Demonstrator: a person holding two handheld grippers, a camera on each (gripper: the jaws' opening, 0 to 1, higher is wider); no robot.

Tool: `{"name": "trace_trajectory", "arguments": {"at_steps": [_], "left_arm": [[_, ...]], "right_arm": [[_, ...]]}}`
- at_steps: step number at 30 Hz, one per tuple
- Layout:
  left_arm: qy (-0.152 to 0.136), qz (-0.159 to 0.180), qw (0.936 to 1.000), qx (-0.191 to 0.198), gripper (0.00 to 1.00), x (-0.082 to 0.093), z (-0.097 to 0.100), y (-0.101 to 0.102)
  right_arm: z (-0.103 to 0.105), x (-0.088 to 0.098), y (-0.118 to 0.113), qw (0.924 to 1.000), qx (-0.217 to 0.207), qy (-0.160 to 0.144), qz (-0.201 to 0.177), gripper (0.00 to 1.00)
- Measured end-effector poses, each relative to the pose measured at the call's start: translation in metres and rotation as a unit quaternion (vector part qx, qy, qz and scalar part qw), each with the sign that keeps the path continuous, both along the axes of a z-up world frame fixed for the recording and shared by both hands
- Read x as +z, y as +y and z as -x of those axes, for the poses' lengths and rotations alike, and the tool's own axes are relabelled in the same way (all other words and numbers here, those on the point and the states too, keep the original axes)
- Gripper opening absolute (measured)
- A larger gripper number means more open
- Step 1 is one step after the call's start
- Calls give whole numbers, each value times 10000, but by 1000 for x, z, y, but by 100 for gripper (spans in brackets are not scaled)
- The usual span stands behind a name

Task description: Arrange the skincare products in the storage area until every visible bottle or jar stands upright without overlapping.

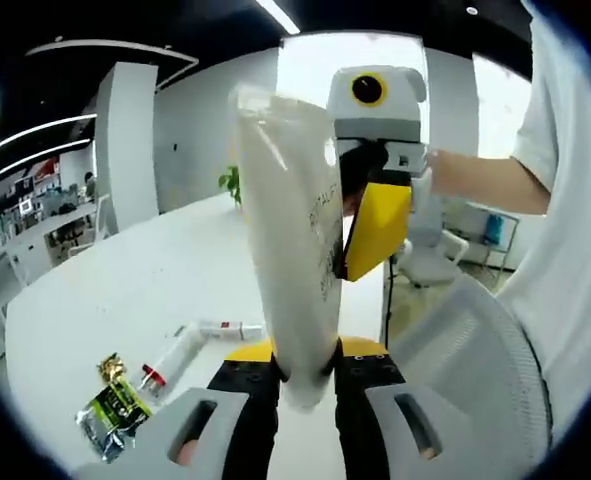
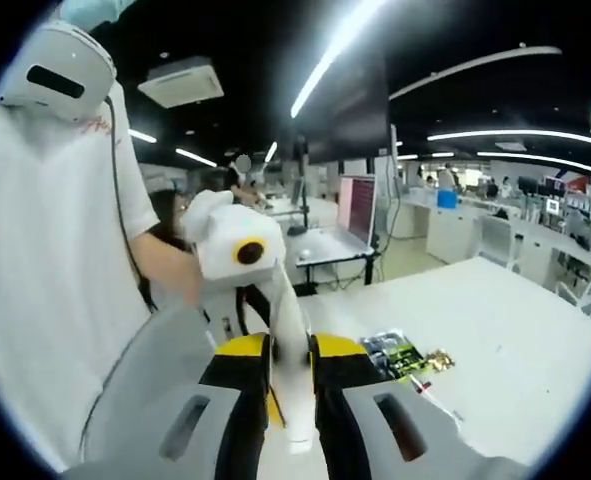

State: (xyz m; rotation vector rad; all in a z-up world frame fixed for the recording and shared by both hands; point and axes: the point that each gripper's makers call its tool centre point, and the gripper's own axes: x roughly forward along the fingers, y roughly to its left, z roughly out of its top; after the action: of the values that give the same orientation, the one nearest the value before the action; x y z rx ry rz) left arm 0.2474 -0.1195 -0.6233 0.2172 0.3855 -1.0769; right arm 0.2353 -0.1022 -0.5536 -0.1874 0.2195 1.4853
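The left gripper (image 1: 305,375) pinches the tube (image 1: 290,240) by its lower end, long axis upright; the right gripper (image 2: 290,385) clamps its upper end, above the table (image 1: 125,290).

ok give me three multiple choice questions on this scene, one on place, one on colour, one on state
1. Where does the green-and-black foil sachet lie?
A. on the white table
B. on a chair
C. in the left tongs

2. What colour are the pads on the right tongs?
A. blue
B. yellow
C. red

3. What state is the pale translucent squeeze tube in?
A. lying flat on the table
B. standing upright unheld
C. lifted, gripped at opposite ends by both tongs

Answers:
1 A, the sachet rests on the tabletop near a small white tube with a red cap.
2 B, a yellow pad presses the tube's side.
3 C, the left tongs clamp its lower end, the right tongs its upper part.
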Motion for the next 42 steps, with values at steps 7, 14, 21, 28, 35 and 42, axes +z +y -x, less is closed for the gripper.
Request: {"name": "trace_trajectory", "arguments": {"at_steps": [7,14,21,28,35,42], "left_arm": [[79,-258,9996,-59,20,-8,3,-13],[50,-404,9991,-83,21,-13,6,-24],[168,-496,9985,-171,21,-31,-1,-42],[468,-579,9972,-1,21,-61,-20,-59],[438,-777,9960,-99,22,-90,-32,-75],[591,-808,9950,-29,22,-119,-46,-84]], "right_arm": [[4,-9,-5,9973,-61,-239,691,14],[7,-15,-21,9943,-174,-428,966,12],[-3,-33,-42,9929,-192,-387,1109,11],[-22,-61,-57,9923,-426,-112,1161,11],[-30,-89,-69,9834,-460,-139,1749,11],[-43,-116,-79,9791,-576,-48,1949,11]]}}
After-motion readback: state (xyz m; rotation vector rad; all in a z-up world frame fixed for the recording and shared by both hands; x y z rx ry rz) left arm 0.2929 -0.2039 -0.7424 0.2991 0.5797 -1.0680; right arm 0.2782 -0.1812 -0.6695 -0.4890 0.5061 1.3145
